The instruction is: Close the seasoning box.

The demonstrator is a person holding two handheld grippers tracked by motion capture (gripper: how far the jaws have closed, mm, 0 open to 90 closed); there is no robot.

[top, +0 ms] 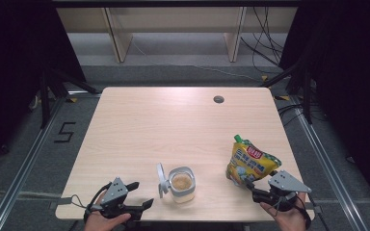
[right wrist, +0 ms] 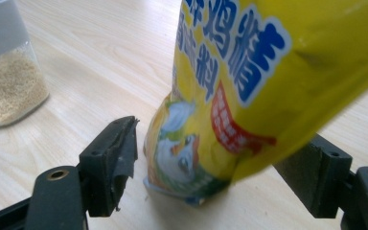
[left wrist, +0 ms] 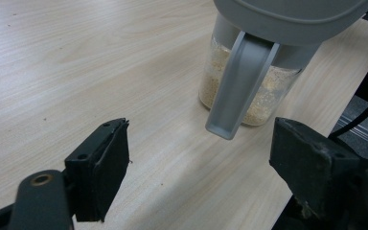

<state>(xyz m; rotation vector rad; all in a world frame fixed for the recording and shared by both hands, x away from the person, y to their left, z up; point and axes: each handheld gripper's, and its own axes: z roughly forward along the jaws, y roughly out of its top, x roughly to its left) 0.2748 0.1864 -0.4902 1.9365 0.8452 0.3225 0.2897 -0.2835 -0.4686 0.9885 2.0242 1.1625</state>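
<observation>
A pale wooden rectangular table (top: pixel 173 125) fills the middle of the high view, with a small round grommet hole (top: pixel 218 99) near its far right edge. It stands on a grey floor marked with a black figure 5 (top: pixel 65 132) off to the left.

A yellow stand-up plastic pouch with blue lettering and a green spout cap (top: pixel 250 162) stands near the table's right front, leaning somewhat. In the right gripper view the pouch's (right wrist: pixel 249 86) lower end sits between the 2 black jaws, which stand wide apart on either side of it; whether either jaw touches the pouch cannot be told.

A small clear square container with a grey rim, holding beige granules (top: pixel 181 184), sits at the front centre of the table. Its grey hinged lid (top: pixel 161 179) is flipped open to the left. In the left gripper view the container (left wrist: pixel 254 91) stands on the table just beyond the jaws, with the grey lid tab (left wrist: pixel 239 86) hanging down in front of it.

The right gripper (top: pixel 248 185), held by a hand (top: pixel 289 216) at the bottom right, points at the pouch's base. The left gripper (top: pixel 140 195), held by a hand (top: pixel 103 222) at the bottom left, lies near the table's front edge, aimed toward the container; its jaws are spread wide with nothing between them.
</observation>
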